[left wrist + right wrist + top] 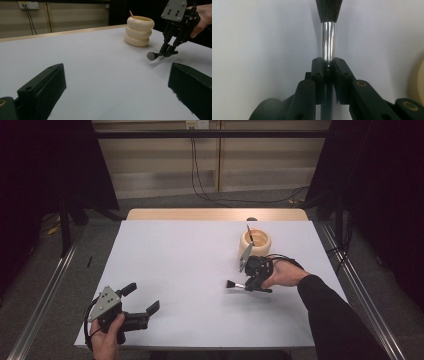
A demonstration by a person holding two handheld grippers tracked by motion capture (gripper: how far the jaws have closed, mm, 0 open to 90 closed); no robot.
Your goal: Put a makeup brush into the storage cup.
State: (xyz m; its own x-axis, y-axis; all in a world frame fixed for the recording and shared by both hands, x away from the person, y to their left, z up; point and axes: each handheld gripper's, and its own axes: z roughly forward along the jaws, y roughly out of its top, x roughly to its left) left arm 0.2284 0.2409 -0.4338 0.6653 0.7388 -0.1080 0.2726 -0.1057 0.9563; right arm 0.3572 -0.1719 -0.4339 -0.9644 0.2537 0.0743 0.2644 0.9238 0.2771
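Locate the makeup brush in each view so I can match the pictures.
High view: the brush lies right of centre, clamped in the right gripper, bristles pointing left.
Left gripper view: upper right, bristle head toward the camera, just above the white table.
Right gripper view: centre top, its silver ferrule rising from between the closed jaws.
Shared landmark: the cream ringed holder, behind the brush.
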